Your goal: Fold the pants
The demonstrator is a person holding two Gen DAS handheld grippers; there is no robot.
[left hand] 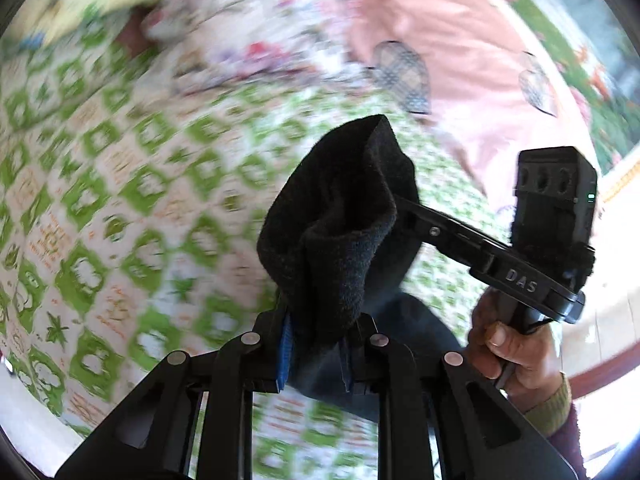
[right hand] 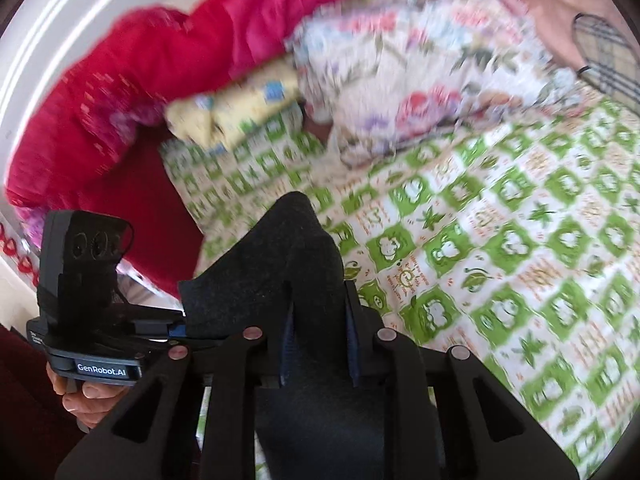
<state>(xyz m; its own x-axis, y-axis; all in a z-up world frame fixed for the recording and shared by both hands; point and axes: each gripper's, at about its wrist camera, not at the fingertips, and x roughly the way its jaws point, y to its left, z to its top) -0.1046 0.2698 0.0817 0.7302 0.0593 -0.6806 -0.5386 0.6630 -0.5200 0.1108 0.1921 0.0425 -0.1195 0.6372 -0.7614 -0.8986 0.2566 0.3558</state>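
Pants [left hand: 340,224]: one dark pair, bunched, clamped by left claw [left hand: 316,344] and right claw [right hand: 318,344]. Green-checked bedsheet [left hand: 120,200] beneath; floral quilt [right hand: 400,80] at 12 o'clock.

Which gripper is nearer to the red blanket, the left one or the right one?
Left. The left gripper is beside the red blanket; the right gripper is farther away, over the green-patterned sheet.
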